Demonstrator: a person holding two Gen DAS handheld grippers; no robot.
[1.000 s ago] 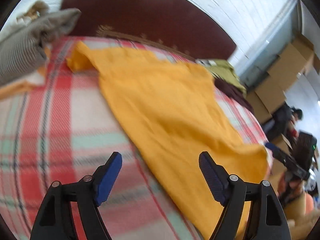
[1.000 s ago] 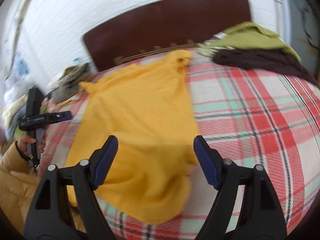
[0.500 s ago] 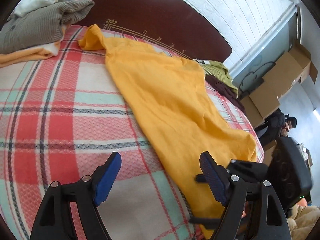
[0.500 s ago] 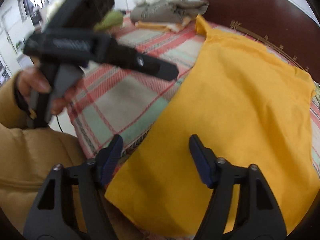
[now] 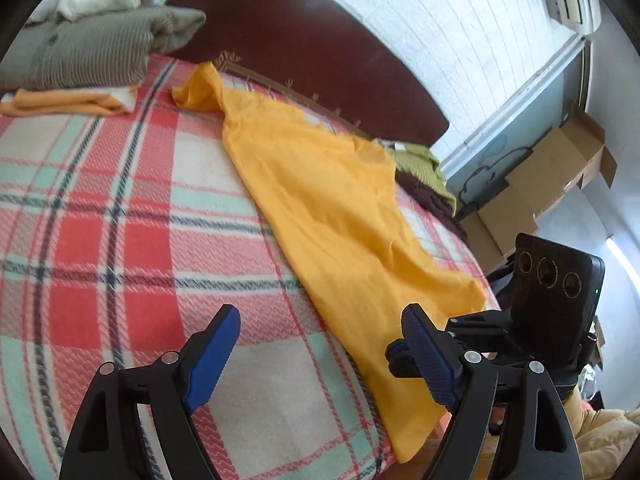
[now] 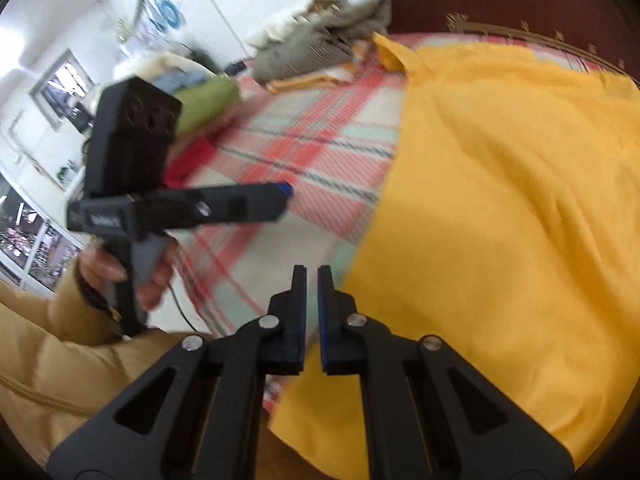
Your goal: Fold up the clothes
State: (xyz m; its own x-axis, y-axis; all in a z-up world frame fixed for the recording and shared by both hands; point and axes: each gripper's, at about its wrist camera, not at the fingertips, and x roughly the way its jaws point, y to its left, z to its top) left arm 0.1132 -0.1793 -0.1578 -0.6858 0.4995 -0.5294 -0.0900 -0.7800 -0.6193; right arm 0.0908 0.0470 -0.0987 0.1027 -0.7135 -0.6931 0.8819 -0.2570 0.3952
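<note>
A yellow garment (image 5: 332, 216) lies spread on the plaid bed, its lower hem hanging over the near edge; it also shows in the right wrist view (image 6: 500, 208). My left gripper (image 5: 320, 344) is open and empty above the blanket, just left of the garment's hem. My right gripper (image 6: 312, 280) has its jaws nearly closed with a thin gap and nothing between them, at the garment's left edge near the bed's rim. The left gripper also shows in the right wrist view (image 6: 280, 194).
The plaid blanket (image 5: 100, 216) covers the bed. Folded grey and cream clothes (image 5: 92, 44) are stacked at the far left by the dark headboard (image 5: 320, 40). Green and maroon clothes (image 5: 424, 176) lie at the far right. Cardboard boxes (image 5: 540, 184) stand beside the bed.
My right gripper has swung left to the garment's near edge and its jaws have closed from wide open. My left gripper stayed open and shifted slightly.
</note>
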